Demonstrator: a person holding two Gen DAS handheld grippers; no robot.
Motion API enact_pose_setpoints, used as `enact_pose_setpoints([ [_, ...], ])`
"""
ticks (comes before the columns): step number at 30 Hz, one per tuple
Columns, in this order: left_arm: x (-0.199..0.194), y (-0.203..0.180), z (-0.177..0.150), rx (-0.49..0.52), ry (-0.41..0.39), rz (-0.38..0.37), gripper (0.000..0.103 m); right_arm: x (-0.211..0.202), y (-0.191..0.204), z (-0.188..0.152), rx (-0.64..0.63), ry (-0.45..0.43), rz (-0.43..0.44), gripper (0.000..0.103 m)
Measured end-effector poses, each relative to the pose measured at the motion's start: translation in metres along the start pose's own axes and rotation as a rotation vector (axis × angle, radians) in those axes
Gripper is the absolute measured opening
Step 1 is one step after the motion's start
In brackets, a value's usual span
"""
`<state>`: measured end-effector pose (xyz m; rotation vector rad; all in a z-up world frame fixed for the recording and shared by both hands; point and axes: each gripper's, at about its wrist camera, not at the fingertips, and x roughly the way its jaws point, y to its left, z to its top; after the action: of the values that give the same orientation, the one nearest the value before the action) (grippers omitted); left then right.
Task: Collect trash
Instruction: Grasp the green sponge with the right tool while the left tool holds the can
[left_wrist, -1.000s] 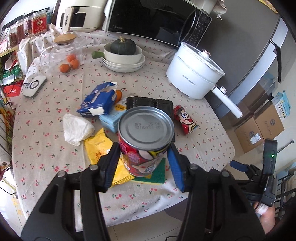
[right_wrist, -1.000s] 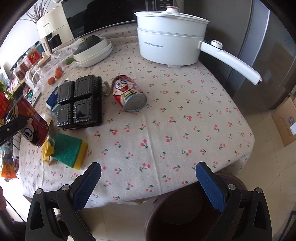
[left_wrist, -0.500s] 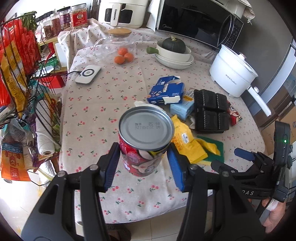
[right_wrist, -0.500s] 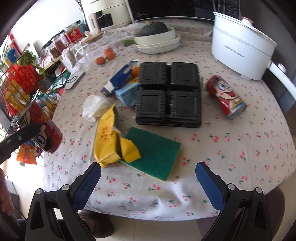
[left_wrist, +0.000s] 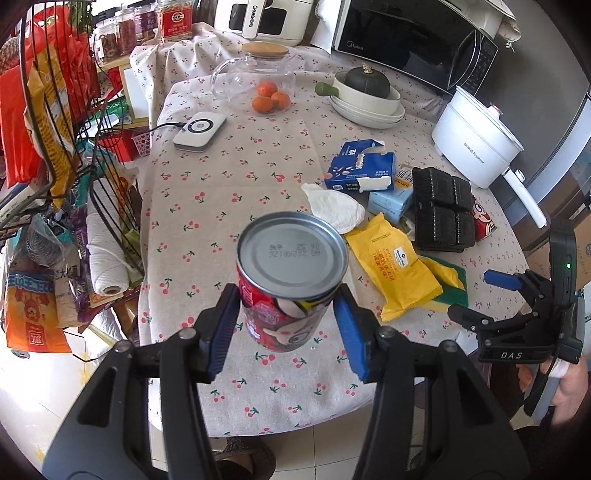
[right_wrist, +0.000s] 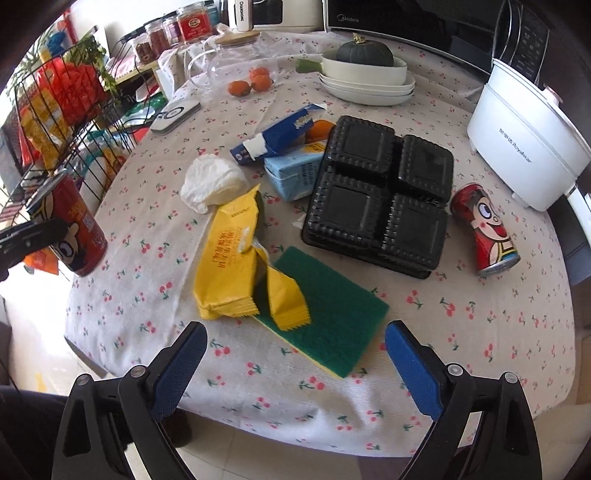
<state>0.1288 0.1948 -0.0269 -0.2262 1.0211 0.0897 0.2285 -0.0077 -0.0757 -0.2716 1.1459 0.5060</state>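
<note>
The left gripper (left_wrist: 284, 314) is clamped about halfway closed on a red can (left_wrist: 290, 280), its blue pads pressing the can's two sides, bottom end facing the camera. The can hangs clear of the table (left_wrist: 229, 177), above its near edge (from the right wrist view it shows at the far left, beside a wire rack (right_wrist: 70, 122)).

The right gripper (right_wrist: 295, 365) stands wide open with nothing between its fingers, hovering over the near edge of the table just in front of a green sponge (right_wrist: 328, 314).

The rest of the trash lies on the cherry-print cloth: a yellow wrapper (right_wrist: 229, 258) partly over the sponge, a crumpled tissue (right_wrist: 210, 182) just behind it, a blue carton (right_wrist: 280, 134) resting on a light blue box (right_wrist: 295, 171), a black tray (right_wrist: 380, 195) beside them, and a second red can (right_wrist: 484, 229) on its side between the tray and a white pot (right_wrist: 528, 136).
</note>
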Motion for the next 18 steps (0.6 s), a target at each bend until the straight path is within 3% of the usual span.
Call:
enact_pose_setpoints([
  [8, 0.004, -0.001, -0.004, 0.011, 0.014, 0.010, 0.054, 0.030, -0.018, -0.005, -0.122, 0.066, -0.073, 0.098],
  [18, 0.014, -0.007, -0.005, 0.021, 0.045, 0.025, 0.054, 0.058, -0.003, -0.006, -0.200, 0.044, -0.086, 0.095],
])
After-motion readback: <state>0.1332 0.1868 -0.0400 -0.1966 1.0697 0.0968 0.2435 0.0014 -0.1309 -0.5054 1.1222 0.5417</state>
